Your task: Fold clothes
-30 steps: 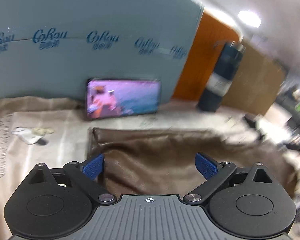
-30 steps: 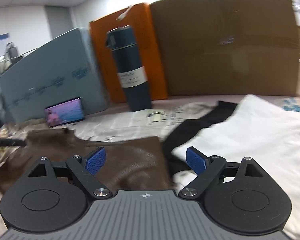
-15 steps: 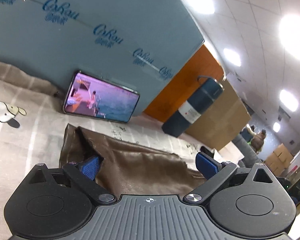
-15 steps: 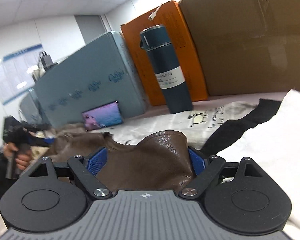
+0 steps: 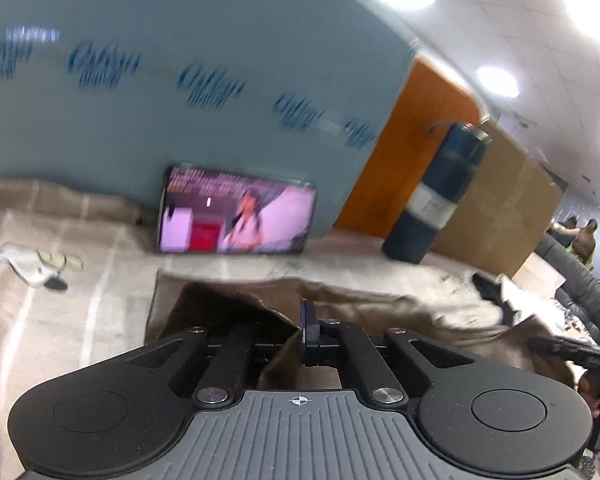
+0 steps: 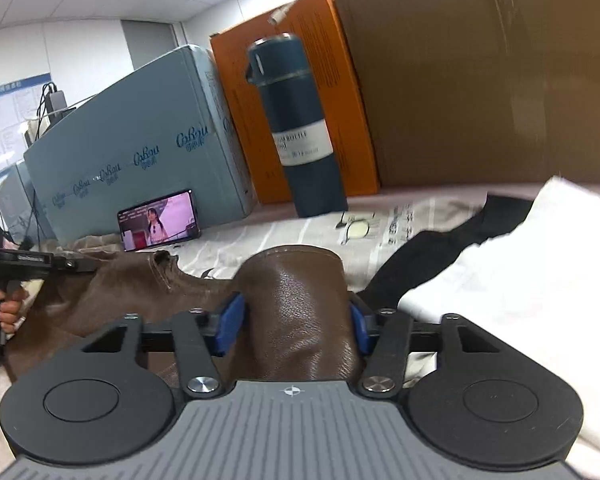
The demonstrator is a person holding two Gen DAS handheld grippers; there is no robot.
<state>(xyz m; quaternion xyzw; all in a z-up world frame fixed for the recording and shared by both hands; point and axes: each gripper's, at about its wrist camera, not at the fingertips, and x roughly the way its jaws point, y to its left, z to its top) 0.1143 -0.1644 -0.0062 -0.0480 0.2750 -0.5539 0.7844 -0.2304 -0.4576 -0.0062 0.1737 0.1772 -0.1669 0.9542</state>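
- Here, the brown leather-like garment (image 6: 188, 300) is lying spread across the pale printed cloth (image 6: 260, 236) covering the table, stretching between the two hand-held grippers.
- The left gripper (image 5: 309, 320) is sitting with its blue pads pressed fully together, and an edge of the brown garment is being pinched between them at the garment's near left corner.
- The right gripper (image 6: 294, 320) is closing its jaws, and a raised, rounded fold of the brown garment is standing between the blue pads, which are touching it on both sides.
- In the right wrist view, a person's hand (image 6: 4, 304) is holding the black handle of the left gripper at the far left edge.
- A tall dark blue flask with a white label (image 6: 300, 128) is standing upright on the cloth, in front of an orange box (image 6: 340, 80) and a brown cardboard sheet (image 6: 480, 80).
- A phone with a lit screen (image 6: 160, 220) is leaning on its long side against a grey-blue printed box (image 6: 140, 140).
- A white folded garment (image 6: 520, 272) is lying to the right of the brown one, with a black piece of fabric (image 6: 420, 256) showing between them.
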